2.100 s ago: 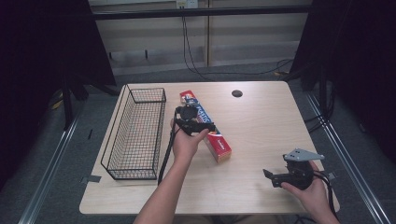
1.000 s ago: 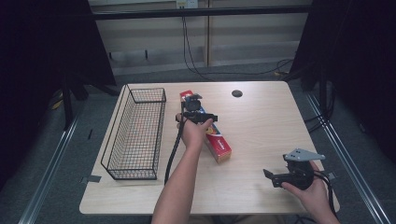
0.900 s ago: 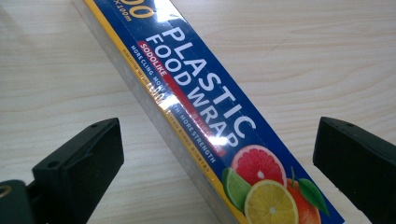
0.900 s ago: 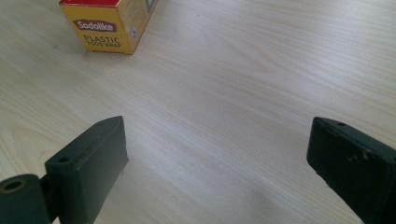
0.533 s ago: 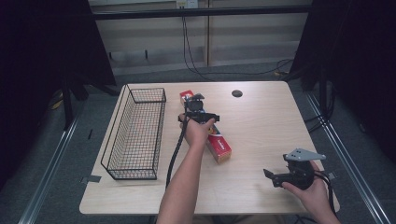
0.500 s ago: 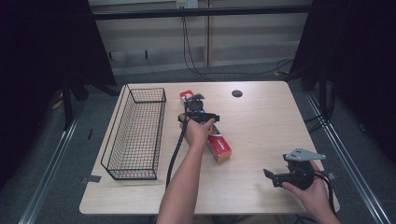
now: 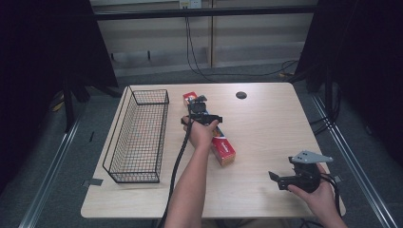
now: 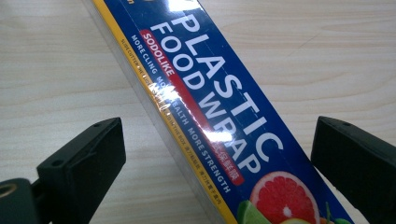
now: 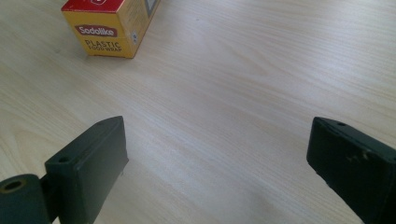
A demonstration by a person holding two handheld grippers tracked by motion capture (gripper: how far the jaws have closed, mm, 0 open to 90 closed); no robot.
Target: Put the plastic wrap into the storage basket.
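A long plastic food wrap box [image 7: 223, 151] lies slantwise on the table, blue on top with a yellow end. In the left gripper view its blue top [image 8: 219, 116] runs between my two jaws. My left gripper [image 7: 197, 105] hangs over the far part of the box, open, with one jaw on each side and a gap to each [image 8: 222, 135]. My right gripper [image 7: 275, 180] is held near the table's front right, open, with bare wood between its jaws [image 9: 219, 135]. From the right gripper view, the yellow end of the box [image 9: 109, 32] is farther off at the upper left.
A black wire basket [image 7: 116, 142] stands along the left side of the wooden table [image 7: 266, 128], close to the box. A small black round cap [image 7: 241, 95] sits in the tabletop near the far edge. Cables run down the wall behind.
My left hand and gripper have moved away from me along the box, toward its far end. The right gripper has stayed where it was.
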